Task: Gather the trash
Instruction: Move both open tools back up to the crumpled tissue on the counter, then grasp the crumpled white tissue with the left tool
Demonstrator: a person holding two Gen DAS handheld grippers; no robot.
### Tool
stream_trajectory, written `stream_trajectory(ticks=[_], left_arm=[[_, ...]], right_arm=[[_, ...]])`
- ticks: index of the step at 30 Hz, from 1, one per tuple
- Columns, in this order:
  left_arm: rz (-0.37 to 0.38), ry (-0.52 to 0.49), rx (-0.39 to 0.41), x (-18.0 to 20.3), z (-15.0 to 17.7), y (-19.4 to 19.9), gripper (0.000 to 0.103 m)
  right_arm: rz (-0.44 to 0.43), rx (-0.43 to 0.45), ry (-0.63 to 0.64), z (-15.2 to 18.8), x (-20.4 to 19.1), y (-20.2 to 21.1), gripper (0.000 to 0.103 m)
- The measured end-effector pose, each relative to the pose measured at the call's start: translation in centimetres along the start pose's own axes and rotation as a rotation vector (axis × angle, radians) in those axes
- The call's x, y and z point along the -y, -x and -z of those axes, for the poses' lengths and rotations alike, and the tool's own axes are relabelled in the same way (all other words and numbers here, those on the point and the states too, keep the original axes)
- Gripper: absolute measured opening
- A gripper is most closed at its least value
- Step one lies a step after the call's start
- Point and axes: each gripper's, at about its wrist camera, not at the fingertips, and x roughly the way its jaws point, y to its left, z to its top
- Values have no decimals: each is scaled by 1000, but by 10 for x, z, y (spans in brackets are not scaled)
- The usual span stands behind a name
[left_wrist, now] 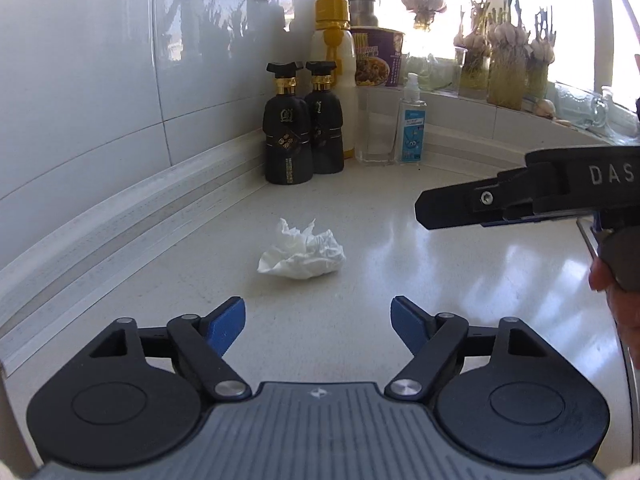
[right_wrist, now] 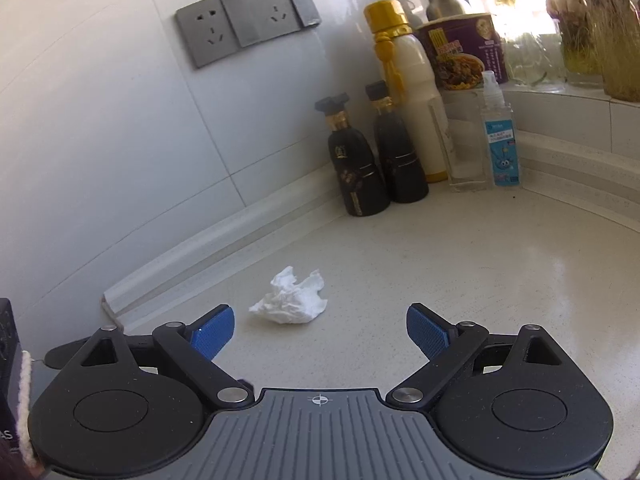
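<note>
The crumpled white paper tissue (left_wrist: 303,254) lies on the pale speckled countertop (left_wrist: 440,264), before two black gold-collared bottles (left_wrist: 302,124) standing against the white tiled wall (left_wrist: 100,80).

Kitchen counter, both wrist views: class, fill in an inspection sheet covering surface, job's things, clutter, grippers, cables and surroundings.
Surface: glossy pale speckled stone counter, dry, sunlit.
Job's things: one crumpled white paper tissue lying loose mid-counter, touching nothing.
Clutter: two black gold-collared bottles, a tall cream bottle with a yellow cap, a clear spray bottle with a blue label, all upright in the corner; a purple instant-noodle cup on the ledge.
Grippers: left gripper with jaws open, empty, facing the tissue; right gripper with jaws open, empty, tissue just ahead.
Cables: nothing seen.
Surroundings: white tiled wall, grey double wall socket, sprouting garlic bulbs in jars on the windowsill.
</note>
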Motion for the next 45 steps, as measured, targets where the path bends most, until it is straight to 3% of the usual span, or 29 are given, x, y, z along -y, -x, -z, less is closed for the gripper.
stream_trajectory(ticks=[6, 9, 11, 14, 22, 24, 26, 27, 31, 33, 35, 38, 45], left_arm=[[-1, 56, -6, -2, -11, -33, 56], [-12, 87, -15, -6, -16, -40, 33], [-24, 82, -21, -7, -18, -42, 13], [-31, 79, -34, -9, -17, -42, 0], [-20, 66, 7, -12, -14, -16, 2], [-3, 56, 11, -11, -16, -17, 18], [-8, 43, 41, -6, -19, -20, 71], [-15, 36, 54, -3, -21, -22, 78], [-37, 8, 14, 7, -30, -49, 49], [-71, -1, -12, 10, -32, -60, 25], [-88, 33, -18, 9, -33, -61, 14], [-105, 60, -29, 8, -34, -56, 8], [-125, 73, -27, 1, -23, -18, 6]], right_arm=[[-22, -12, -43, -4, 6, -16, 94], [-28, -16, -45, -3, 5, -20, 94], [-29, -14, -43, -3, 4, -19, 94], [-24, -10, -47, -4, 3, -17, 94], [-19, -10, -45, -5, -8, -3, 94], [-23, -1, -32, -8, -13, 2, 94], [-24, 15, -12, -11, -16, 7, 94], [-22, 20, -6, -12, -16, 8, 94], [-20, 27, -20, -16, -12, 6, 94], [-15, 21, -27, -15, -9, 2, 94], [-3, 12, -31, -13, -5, -1, 94], [1, 3, -43, -10, -2, -3, 94], [4, -18, -28, 0, -17, 9, 94]])
